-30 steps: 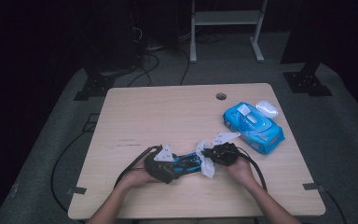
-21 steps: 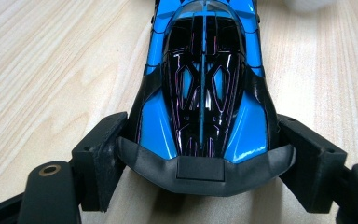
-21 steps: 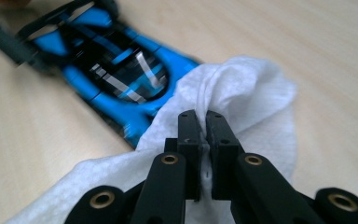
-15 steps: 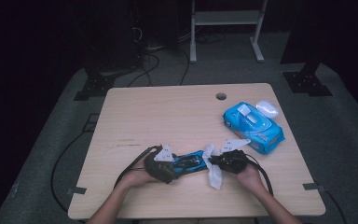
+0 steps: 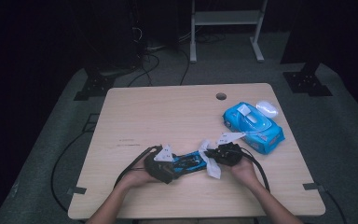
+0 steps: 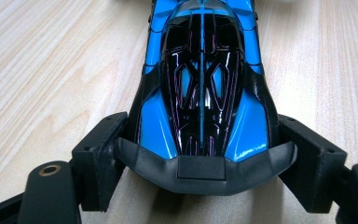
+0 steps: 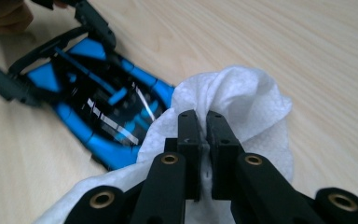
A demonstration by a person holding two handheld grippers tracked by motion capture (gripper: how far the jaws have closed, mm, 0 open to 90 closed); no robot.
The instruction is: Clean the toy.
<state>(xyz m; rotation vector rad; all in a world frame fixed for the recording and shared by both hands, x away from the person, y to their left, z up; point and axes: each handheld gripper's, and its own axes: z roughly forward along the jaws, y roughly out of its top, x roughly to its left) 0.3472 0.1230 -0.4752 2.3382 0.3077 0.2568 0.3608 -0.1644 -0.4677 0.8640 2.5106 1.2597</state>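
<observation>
A blue and black toy car (image 5: 189,162) lies on the wooden table (image 5: 168,112) near its front edge. My left gripper (image 5: 173,163) is shut on one end of it; in the left gripper view both jaws press the car's (image 6: 200,93) sides by the black bumper, at my left gripper (image 6: 200,156). My right gripper (image 5: 210,156) is shut on a crumpled white wipe (image 5: 213,169) at the car's other end. In the right gripper view the jaws of my right gripper (image 7: 203,126) pinch the wipe (image 7: 242,93), which lies against the car (image 7: 98,107).
A blue pack of wipes (image 5: 254,123) lies at the table's right, with a white oval lid (image 5: 266,108) beside it. A cable hole (image 5: 221,96) is near the far edge. Black cables trail from both grippers. A white stand and dark gear stand beyond the table.
My right gripper has carried the wipe from the far side of the car's end toward the near side. The left gripper and the car have stayed in place.
</observation>
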